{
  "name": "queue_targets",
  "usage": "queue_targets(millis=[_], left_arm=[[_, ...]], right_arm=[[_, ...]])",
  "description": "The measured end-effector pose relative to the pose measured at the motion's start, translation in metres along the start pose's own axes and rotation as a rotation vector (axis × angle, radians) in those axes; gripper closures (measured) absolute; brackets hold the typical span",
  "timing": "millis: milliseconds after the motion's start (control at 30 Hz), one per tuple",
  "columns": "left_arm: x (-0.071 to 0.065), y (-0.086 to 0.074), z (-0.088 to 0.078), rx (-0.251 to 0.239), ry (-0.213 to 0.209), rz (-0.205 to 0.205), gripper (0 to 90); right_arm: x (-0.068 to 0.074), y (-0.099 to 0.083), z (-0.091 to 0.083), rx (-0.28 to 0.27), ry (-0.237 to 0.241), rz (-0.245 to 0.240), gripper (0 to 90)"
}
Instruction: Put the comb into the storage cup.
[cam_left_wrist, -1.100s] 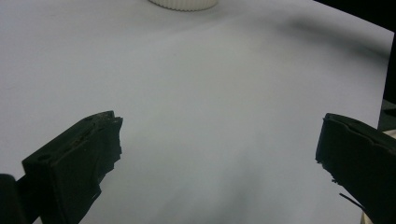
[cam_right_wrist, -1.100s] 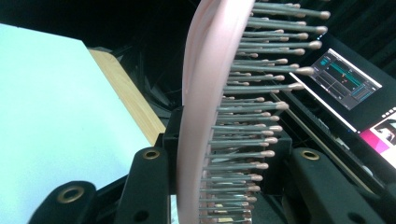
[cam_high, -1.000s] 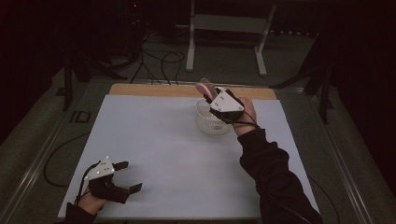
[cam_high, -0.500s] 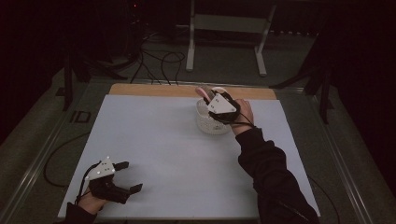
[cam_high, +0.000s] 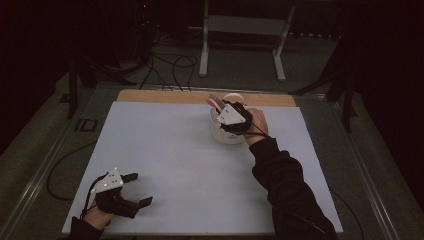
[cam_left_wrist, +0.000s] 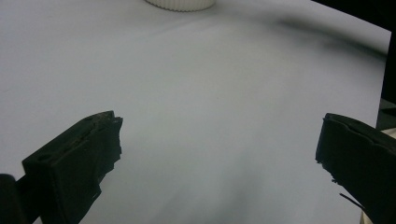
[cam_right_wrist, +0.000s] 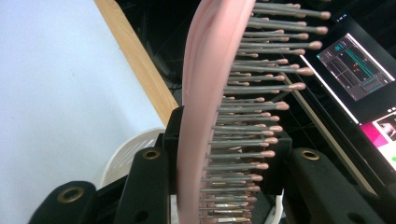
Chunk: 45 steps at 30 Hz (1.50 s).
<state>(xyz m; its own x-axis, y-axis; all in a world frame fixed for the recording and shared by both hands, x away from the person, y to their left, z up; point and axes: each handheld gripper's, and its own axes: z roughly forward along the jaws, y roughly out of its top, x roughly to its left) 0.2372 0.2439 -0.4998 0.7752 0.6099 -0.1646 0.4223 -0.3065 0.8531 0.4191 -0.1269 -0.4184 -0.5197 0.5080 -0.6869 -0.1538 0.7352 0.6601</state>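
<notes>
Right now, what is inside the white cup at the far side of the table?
A pink hairbrush, gripped by the right gripper, stands with its lower end in the white cup. The gripper and hand cover the cup's interior, so anything else inside is hidden.

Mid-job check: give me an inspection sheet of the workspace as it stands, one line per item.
Surface: white sheet over the table, wooden strip along the far edge.
Job's things: pink hairbrush with grey bristles, held above the white ribbed plastic cup.
Clutter: nothing seen.
Grippers: right gripper shut on the hairbrush over the cup; left gripper open, holding nothing, at the near left corner.
Cables: black cable trails off the left edge; more on the floor beyond.
Surroundings: dark room, grey metal stand behind, lit screen in the right gripper view.
</notes>
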Motion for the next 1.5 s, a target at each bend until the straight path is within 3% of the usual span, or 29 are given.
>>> queue_targets(millis=[733, 1400, 1500], left_arm=[[-0.002, 0.000, 0.001, 0.008, 0.000, 0.014, 0.0], [-0.002, 0.000, 0.002, 0.014, 0.001, 0.014, 0.0], [-0.002, -0.001, 0.003, 0.016, 0.002, 0.015, 0.0]], right_arm=[[0.012, -0.017, 0.015, 0.029, 0.044, -0.003, 64.0], [0.019, -0.022, 0.022, 0.067, 0.076, 0.031, 63.1], [0.017, -0.022, 0.021, 0.066, 0.095, 0.066, 61.7]])
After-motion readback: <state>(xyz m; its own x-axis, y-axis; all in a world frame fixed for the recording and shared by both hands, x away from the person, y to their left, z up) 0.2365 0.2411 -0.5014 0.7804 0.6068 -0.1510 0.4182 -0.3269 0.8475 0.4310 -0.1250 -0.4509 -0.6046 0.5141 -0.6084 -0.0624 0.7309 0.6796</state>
